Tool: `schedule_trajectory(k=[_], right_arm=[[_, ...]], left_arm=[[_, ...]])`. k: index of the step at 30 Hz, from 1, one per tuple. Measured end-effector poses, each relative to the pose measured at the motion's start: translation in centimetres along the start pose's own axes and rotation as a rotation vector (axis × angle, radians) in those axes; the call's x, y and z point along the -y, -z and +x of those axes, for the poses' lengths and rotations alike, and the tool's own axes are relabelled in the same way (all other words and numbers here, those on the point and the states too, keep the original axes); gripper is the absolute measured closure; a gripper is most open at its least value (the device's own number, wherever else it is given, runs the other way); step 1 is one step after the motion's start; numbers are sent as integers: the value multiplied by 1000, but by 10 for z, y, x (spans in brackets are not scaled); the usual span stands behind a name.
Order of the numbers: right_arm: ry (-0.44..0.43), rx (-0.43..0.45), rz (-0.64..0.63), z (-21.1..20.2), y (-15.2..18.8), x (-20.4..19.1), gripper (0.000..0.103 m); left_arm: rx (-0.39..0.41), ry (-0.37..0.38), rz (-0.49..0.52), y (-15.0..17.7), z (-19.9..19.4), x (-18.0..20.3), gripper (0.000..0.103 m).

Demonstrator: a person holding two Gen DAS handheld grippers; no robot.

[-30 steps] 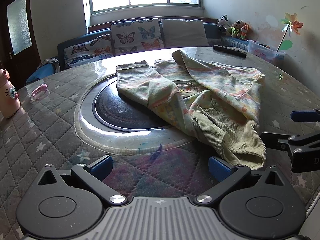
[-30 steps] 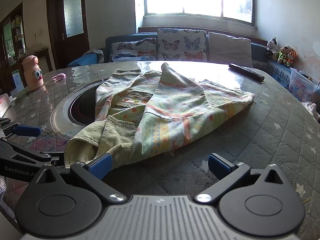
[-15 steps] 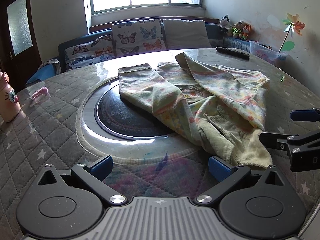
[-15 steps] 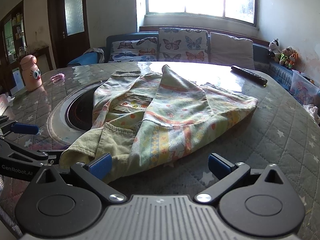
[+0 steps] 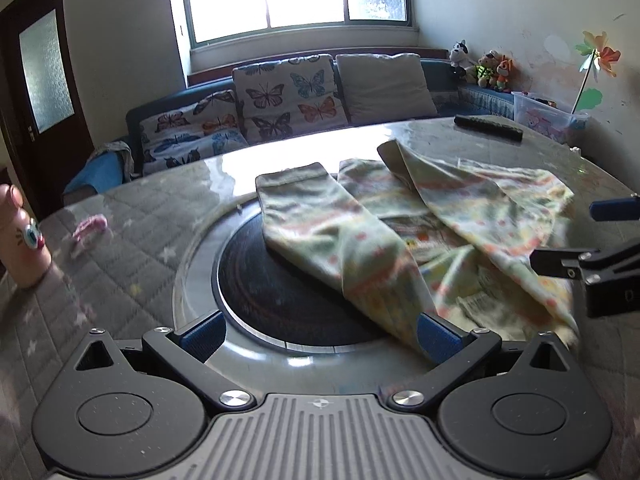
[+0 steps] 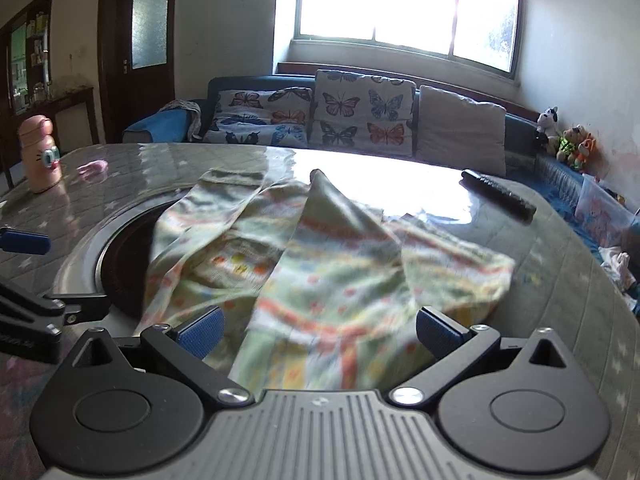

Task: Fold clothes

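Note:
A crumpled pale green garment (image 5: pixel 420 232) with orange and yellow print lies on the round table, partly over the dark centre disc (image 5: pixel 280 292). It also fills the middle of the right wrist view (image 6: pixel 320 272). My left gripper (image 5: pixel 320 330) is open; its right finger touches the garment's near edge. My right gripper (image 6: pixel 320 328) is open, with the garment's near edge lying between its fingers. The right gripper shows in the left wrist view (image 5: pixel 600 248), and the left gripper in the right wrist view (image 6: pixel 28 280).
The table has a quilted grey cover (image 5: pixel 120 248). A pink bottle (image 6: pixel 38 154) and a small pink item (image 6: pixel 93 168) sit at the far left. A black remote (image 6: pixel 498 196) lies at the far right. A sofa with butterfly cushions (image 6: pixel 340 116) stands behind.
Both grippers have moved forward toward the garment, which now reaches between the right gripper's fingers. Both stay open.

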State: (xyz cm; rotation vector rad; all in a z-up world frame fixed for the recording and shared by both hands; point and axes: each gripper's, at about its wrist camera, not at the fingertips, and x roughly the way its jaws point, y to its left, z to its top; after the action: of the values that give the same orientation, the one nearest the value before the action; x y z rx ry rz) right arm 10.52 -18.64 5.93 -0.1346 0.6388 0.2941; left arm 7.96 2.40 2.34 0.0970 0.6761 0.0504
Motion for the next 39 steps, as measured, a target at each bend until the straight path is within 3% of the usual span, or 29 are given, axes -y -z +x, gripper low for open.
schedule_trajectory(k=[21, 31, 34, 39], right_arm=[[-13, -48, 4, 140, -79, 23, 10], [27, -99, -16, 206, -95, 21, 21], [2, -123, 6, 216, -93, 24, 37], [-42, -114, 48, 207, -91, 29, 74]], left_arm=[[-11, 67, 52, -58, 80, 11, 4], [-72, 80, 66, -70, 123, 13, 22], [-87, 89, 82, -68, 129, 15, 33], [-101, 114, 79, -65, 133, 15, 59]])
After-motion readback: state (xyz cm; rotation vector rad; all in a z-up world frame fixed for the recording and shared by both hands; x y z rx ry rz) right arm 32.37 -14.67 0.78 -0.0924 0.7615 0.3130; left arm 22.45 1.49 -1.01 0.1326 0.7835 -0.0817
